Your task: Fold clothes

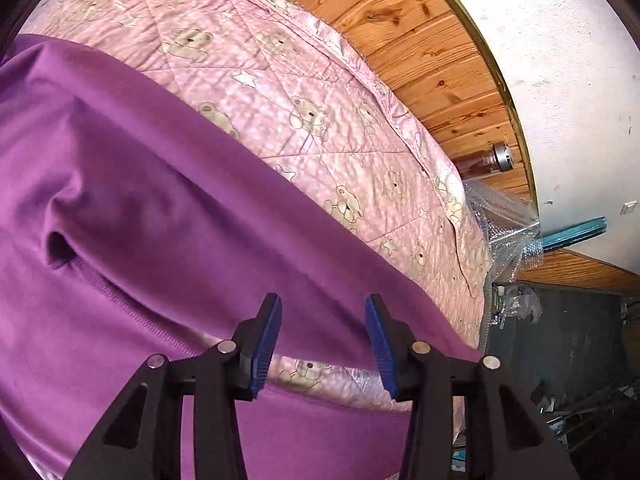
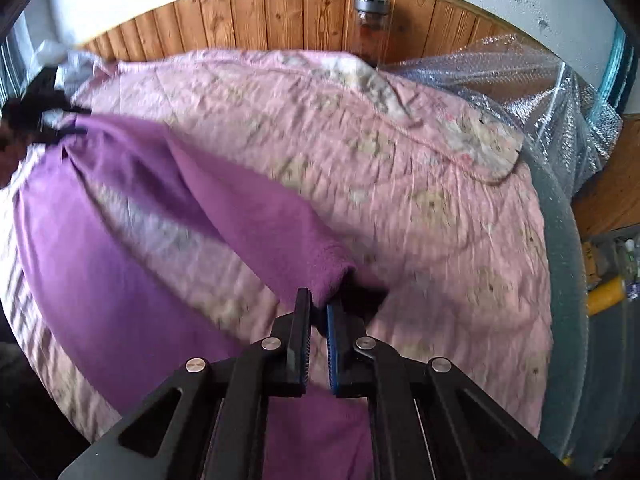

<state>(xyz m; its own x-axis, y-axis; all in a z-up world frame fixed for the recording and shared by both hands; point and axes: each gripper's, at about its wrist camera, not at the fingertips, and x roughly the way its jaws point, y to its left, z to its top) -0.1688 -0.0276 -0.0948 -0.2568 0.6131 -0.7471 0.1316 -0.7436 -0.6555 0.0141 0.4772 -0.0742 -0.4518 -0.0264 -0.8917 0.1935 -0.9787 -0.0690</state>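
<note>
Left gripper (image 1: 323, 340): black plastic frame, two angular arms w/ triangular cut-outs near base.
Left pads (image 1: 262, 350): blue, ribbed faces, set on inner side of each black finger.
Left pivots: four round silver pins, two per side, on top of linkage.
Right gripper (image 2: 319, 314): same build, black frame, triangular cut-outs, matte finish.
Right pads (image 2: 332, 344): blue ribbed strip clear on one finger; other looked dark, fine ridges along edge.
Right pivots: four round silver pins, same layout as left.
Markings, cables: none seen either unit.
</note>
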